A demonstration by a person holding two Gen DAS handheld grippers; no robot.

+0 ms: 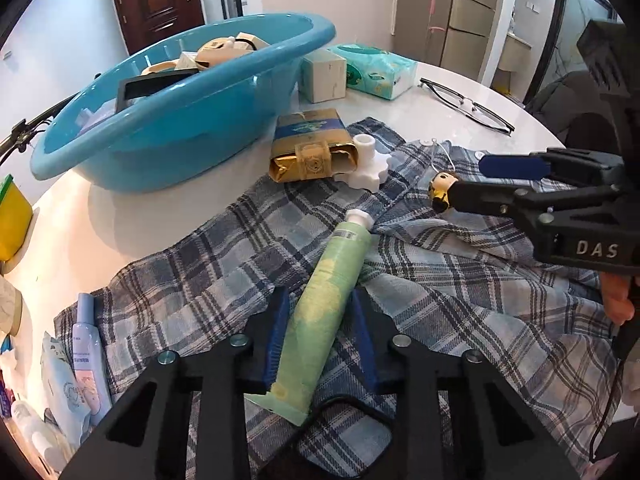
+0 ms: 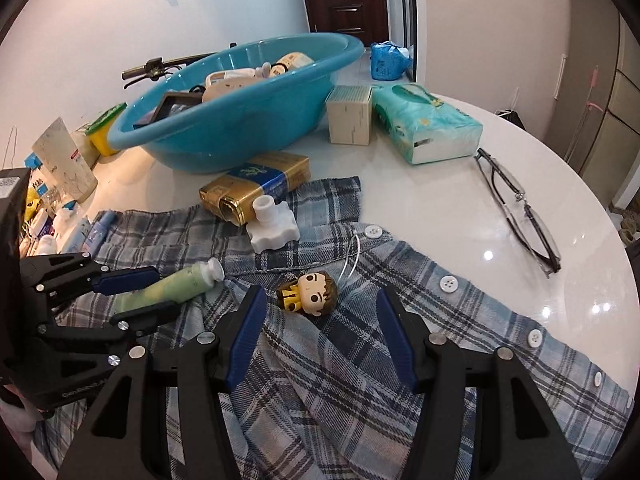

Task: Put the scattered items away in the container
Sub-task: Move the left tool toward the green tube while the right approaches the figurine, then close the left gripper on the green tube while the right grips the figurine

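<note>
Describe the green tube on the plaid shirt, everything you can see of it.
The green tube is a soft, pale-green squeeze tube with yellowish mottling, a small dark label band near the neck, a white screw cap and a flat crimped tail. It lies on its side on the plaid shirt, cap pointing towards the white plastic knob. The left gripper straddles its lower half, with the blue-padded fingers closed against both sides. Nothing else touches it.
</note>
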